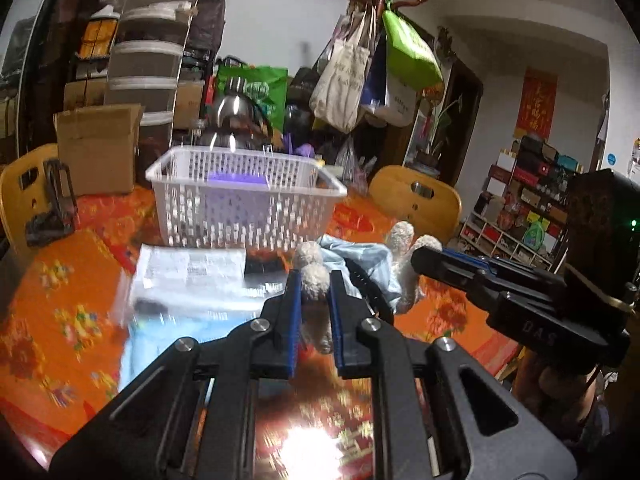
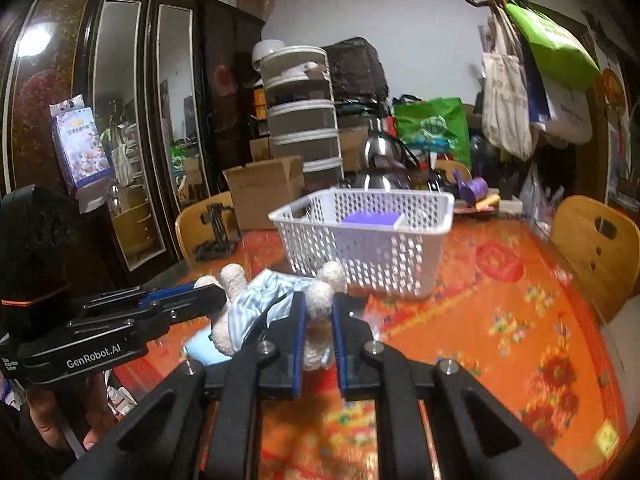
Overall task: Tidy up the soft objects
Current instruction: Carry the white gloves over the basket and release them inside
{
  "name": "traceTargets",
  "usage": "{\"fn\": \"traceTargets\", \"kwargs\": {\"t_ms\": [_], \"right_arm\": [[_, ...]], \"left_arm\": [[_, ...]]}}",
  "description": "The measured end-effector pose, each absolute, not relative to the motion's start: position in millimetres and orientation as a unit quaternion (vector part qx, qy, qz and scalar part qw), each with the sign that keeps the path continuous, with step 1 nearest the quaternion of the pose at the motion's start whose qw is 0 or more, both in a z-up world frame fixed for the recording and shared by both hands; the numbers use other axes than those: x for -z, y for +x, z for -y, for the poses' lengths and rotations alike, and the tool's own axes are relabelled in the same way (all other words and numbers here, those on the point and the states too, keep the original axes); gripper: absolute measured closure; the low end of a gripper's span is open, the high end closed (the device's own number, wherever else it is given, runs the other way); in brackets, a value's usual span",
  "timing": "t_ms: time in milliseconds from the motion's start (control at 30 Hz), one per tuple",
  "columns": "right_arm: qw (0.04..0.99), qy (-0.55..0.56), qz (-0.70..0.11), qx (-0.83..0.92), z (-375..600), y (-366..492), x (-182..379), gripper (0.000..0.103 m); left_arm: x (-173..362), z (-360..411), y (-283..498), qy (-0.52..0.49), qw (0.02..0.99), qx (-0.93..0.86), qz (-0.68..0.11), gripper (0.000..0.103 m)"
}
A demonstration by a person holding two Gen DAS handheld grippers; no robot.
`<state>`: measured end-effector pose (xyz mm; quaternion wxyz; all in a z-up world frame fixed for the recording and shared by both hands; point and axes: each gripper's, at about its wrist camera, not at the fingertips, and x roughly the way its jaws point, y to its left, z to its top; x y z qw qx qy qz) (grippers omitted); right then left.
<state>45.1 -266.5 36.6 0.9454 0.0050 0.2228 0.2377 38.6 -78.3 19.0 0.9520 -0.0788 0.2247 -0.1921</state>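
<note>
One plush toy [image 1: 362, 258], cream fleece with a pale blue striped garment, hangs between your two grippers, in front of the basket. Its height over the tablecloth cannot be told.

Your left gripper [image 1: 315, 285] pinches one fleece limb between its blue-lined fingers. Your right gripper [image 2: 319, 295] pinches another limb the same way. In the left wrist view the right gripper comes in from the right side, its tip at the toy's far limbs.

One white perforated basket [image 1: 244, 200] stands on the table toward its far edge, just beyond the toy. One purple item [image 2: 372, 218] lies inside it; what it is cannot be told.

One printed sheet [image 1: 188, 268] lies on the orange floral tablecloth [image 2: 500, 320], left of the toy, touching the basket's near wall. One cardboard box [image 1: 98, 148] sits at the far left edge. One steel kettle [image 2: 384, 160] stands behind the basket.

Two wooden chairs: one [image 2: 596, 248] at the right edge, one [image 2: 200, 228] at the far left edge. The tablecloth right of the basket shows bare out to the right edge.
</note>
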Motion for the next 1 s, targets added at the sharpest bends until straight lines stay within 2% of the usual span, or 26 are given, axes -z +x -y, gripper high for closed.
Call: {"fn": "traceTargets", "kwargs": {"t_ms": [233,467,733,1000], "right_arm": [[0.952,-0.008,-0.191,-0.241,256.8,100.6,-95.4,0.092],[0.957,-0.019,-0.206,-0.202,260.5,195.5,-125.1,0.092],[0.951,-0.028,-0.264,-0.157,275.3,287.1,-87.6,0.092],[0.952,-0.045,-0.269,-0.140,279.6,310.0,-52.3,0.092]], "left_arm": [[-84.9,70.4,86.3,-0.070,0.957,0.201,-0.197,0.091],[-134.2,81.1,190.6,-0.073,0.951,0.200,-0.223,0.091],[-102.8,109.2,310.8,-0.085,0.930,0.190,-0.303,0.091],[-68.0,127.4,347.2,-0.075,0.928,0.174,-0.322,0.091]]}}
